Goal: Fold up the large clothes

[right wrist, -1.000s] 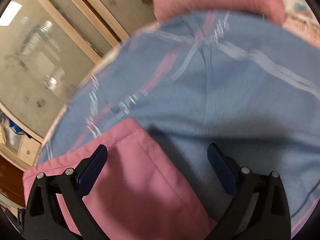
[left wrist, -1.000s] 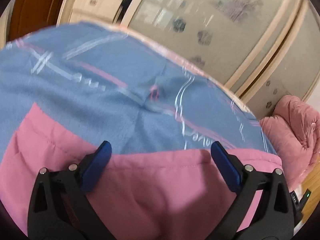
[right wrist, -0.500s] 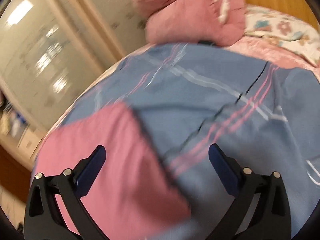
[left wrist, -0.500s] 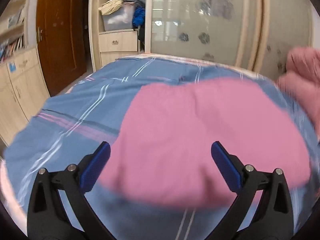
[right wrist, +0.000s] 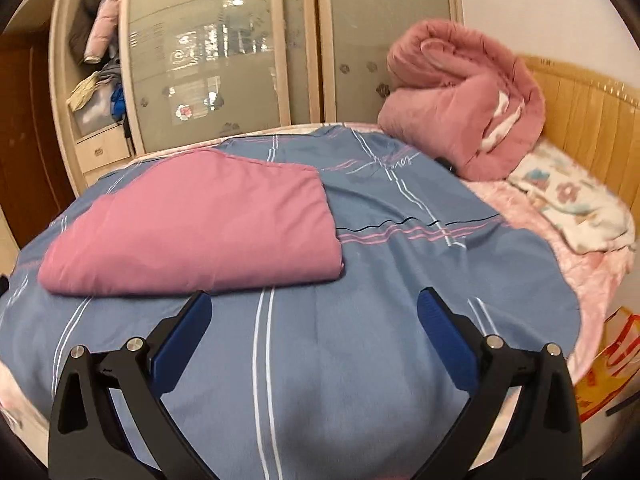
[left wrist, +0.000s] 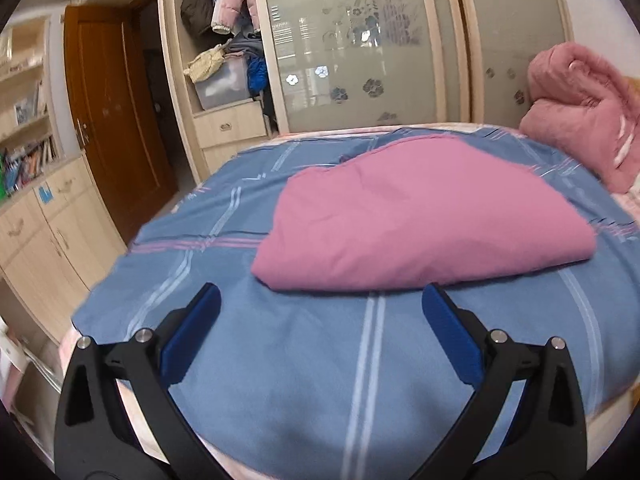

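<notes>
Both black grippers, left (left wrist: 320, 308) and right (right wrist: 314, 306), spread wide, empty; soft, limp folded pink garment (left wrist: 420, 216) mid-frame: probably best pinched at near corners.

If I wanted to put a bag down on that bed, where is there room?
The near strip of blue sheet in front of the folded pink cloth is bare, and so is the patch between that cloth and the rolled pink quilt. The headboard end is crowded with the quilt and a floral pillow.
</notes>
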### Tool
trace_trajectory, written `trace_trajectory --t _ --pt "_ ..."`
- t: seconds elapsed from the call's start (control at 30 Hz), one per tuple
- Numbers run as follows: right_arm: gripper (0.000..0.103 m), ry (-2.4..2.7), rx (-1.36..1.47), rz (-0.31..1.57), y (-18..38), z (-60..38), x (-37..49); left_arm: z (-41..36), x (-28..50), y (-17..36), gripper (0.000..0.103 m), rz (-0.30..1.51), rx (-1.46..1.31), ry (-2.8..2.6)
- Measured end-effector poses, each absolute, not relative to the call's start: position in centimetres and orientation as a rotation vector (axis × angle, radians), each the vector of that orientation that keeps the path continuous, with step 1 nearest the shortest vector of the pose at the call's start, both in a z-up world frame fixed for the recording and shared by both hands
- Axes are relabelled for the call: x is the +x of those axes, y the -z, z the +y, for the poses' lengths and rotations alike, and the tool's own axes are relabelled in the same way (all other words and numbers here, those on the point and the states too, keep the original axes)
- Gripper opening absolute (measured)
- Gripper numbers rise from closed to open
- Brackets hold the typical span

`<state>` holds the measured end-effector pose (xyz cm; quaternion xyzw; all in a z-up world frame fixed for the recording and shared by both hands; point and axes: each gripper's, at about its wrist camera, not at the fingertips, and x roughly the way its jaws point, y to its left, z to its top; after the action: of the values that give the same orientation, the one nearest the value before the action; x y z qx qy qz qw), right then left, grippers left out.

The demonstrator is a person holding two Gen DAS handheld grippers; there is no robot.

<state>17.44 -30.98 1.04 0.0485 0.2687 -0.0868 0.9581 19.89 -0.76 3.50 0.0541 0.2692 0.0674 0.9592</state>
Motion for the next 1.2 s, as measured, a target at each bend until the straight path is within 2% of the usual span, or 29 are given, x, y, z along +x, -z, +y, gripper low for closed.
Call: trace_trajectory --t 0.27,0.43,0.53,0.67,1.2 --pt "0.102 0.194 0.074 0.448 -3.6 -28.3 13.2 -3.3 13.8 -6.0 0.101 0.468 0.092 -0.088" --pt "0.102 0.167 0.08 0.387 -4.3 -27.0 11.7 -4.0 12.6 -6.4 0.101 0.471 0.073 -0.039" --pt "0.102 0.169 0.063 0.41 -3.4 -26.2 12.4 -4.0 12.6 -5.6 0.101 0.445 0.071 -0.056" --pt "0.102 0.153 0.068 0.43 -2.9 -25.8 13.4 -3.1 14.2 -4.5 0.101 0.498 0.025 -0.063" --pt "0.102 0.102 0.075 0.469 -2.4 -25.3 15.1 -2.5 15.6 -4.4 0.101 0.463 0.03 -0.09"
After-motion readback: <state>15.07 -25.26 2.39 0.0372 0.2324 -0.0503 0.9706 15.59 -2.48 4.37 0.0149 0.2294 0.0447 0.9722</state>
